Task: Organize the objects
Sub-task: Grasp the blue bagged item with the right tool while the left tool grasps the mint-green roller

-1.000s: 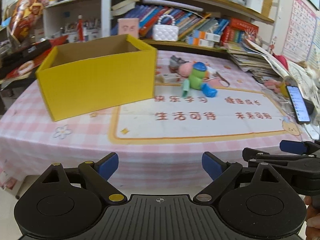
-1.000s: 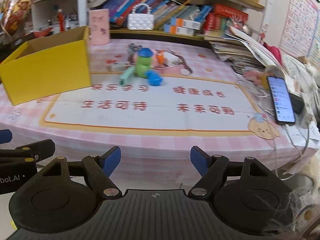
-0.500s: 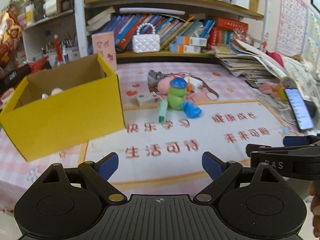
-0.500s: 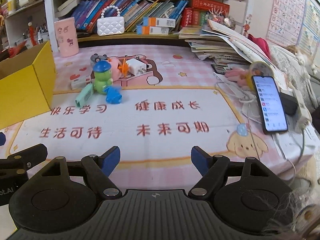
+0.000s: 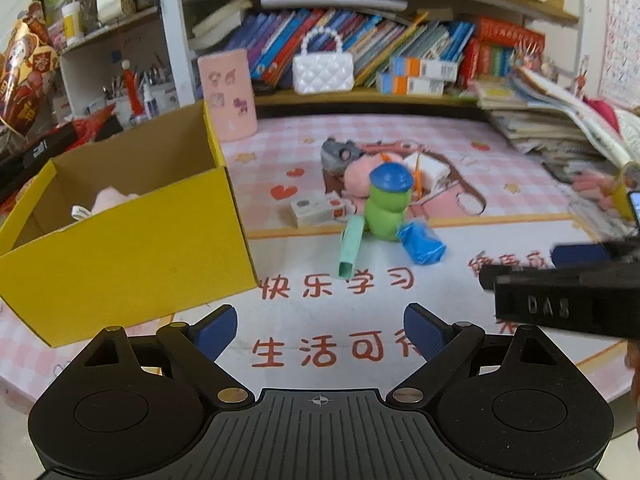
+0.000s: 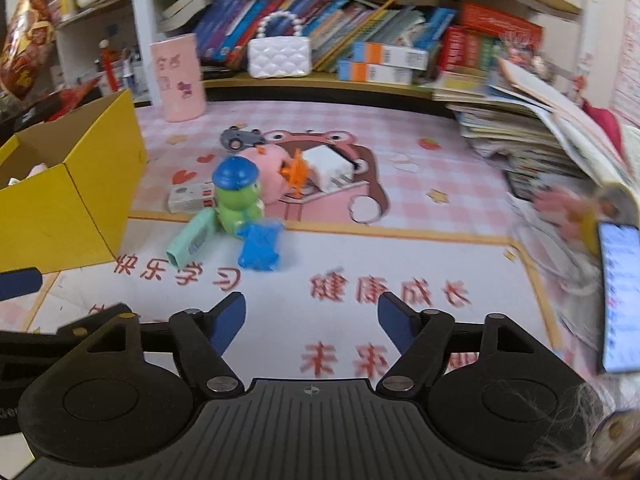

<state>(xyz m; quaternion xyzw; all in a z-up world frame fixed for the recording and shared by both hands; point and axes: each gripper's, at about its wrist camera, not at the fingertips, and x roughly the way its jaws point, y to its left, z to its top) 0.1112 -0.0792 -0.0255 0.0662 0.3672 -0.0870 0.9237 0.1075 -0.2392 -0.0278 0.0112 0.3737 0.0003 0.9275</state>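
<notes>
A yellow cardboard box (image 5: 132, 248) stands open at the left with a pale pink item (image 5: 108, 200) inside. A cluster of small objects lies mid-table: a green frog toy with a blue cap (image 5: 386, 204), a mint green tube (image 5: 350, 248), a blue crumpled packet (image 5: 422, 242), a small white carton (image 5: 318, 210), a pink plush (image 6: 272, 180), a white block (image 6: 330, 168) and a grey toy (image 5: 338, 154). My left gripper (image 5: 318, 330) is open and empty, short of the cluster. My right gripper (image 6: 312, 320) is open and empty, also short of it.
A pink cup (image 5: 228, 96) stands behind the box. A white pearl-handled purse (image 5: 322, 70) and books fill the shelf behind. Stacked magazines (image 6: 532, 128) and a lit phone (image 6: 620, 296) lie at the right. A printed mat (image 5: 360, 300) covers the pink checked tablecloth.
Both grippers have moved forward over the table towards the toy cluster, which now looks larger. Both stay open and empty. The box interior has come into view.
</notes>
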